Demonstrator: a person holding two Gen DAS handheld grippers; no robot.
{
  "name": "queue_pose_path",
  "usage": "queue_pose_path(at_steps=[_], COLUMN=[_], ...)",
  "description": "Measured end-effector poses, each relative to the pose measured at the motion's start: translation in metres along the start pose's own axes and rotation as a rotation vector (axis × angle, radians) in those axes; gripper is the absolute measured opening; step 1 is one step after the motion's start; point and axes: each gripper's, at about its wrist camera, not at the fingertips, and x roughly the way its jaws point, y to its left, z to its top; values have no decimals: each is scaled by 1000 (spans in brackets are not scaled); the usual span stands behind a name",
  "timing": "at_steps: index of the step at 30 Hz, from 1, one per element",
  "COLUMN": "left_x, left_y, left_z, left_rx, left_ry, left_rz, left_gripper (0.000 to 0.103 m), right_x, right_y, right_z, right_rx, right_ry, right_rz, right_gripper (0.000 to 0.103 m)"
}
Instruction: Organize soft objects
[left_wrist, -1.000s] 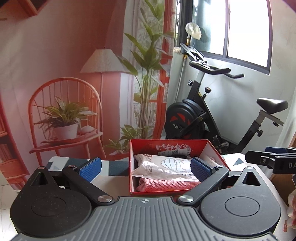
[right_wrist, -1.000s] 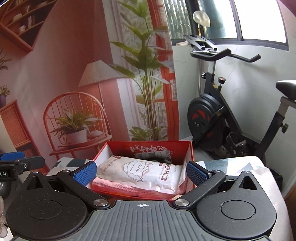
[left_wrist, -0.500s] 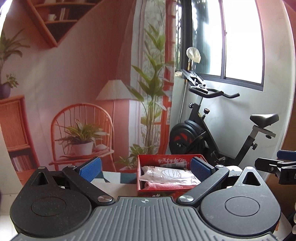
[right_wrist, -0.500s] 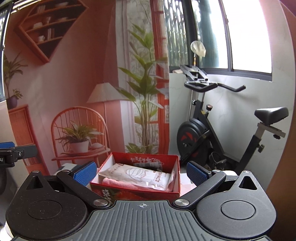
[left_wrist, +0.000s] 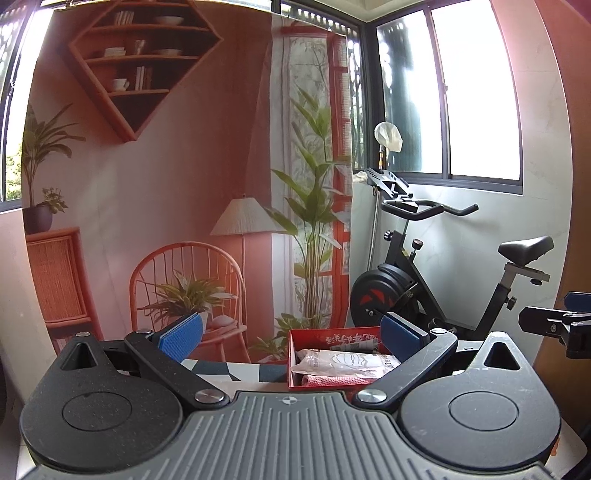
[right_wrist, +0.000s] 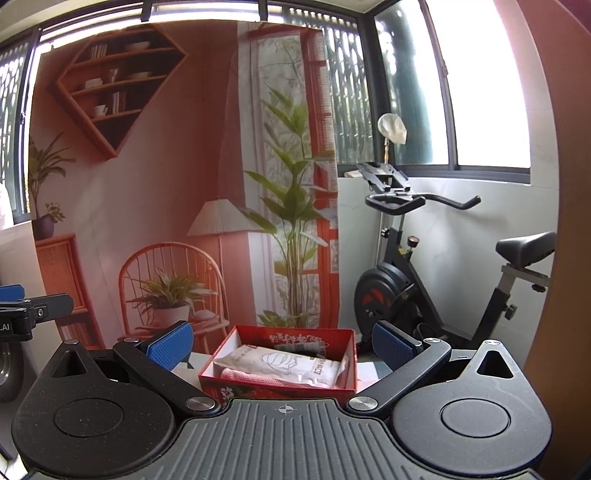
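Note:
A red box (left_wrist: 332, 336) (right_wrist: 236, 384) sits on the table ahead of both grippers. It holds a white face-mask packet (left_wrist: 343, 362) (right_wrist: 284, 364) lying on a pink cloth (left_wrist: 321, 380) (right_wrist: 243, 376). My left gripper (left_wrist: 291, 334) is open and empty, held back from the box. My right gripper (right_wrist: 282, 343) is open and empty, also back from the box. The right gripper's tip shows at the right edge of the left wrist view (left_wrist: 554, 323), and the left gripper's tip at the left edge of the right wrist view (right_wrist: 33, 310).
The table has a patterned cloth (left_wrist: 236, 369). Behind it hangs a printed backdrop (left_wrist: 166, 221) of a room. An exercise bike (left_wrist: 424, 273) (right_wrist: 413, 280) stands at the right under a window.
Both grippers have pulled back and up from the box, which now looks smaller and lower in both views. Both stay open and empty.

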Motion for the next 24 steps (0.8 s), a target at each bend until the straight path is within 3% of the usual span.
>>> queue_pose_path(at_steps=[24], left_x=[-5], left_y=[3], left_z=[-3], left_rx=[-5], left_ry=[22], left_rz=[24], left_gripper=[103], right_x=[-4], right_y=[-1], right_z=[-3], right_rx=[4], right_ry=[19], right_rz=[-31], right_gripper=[103])
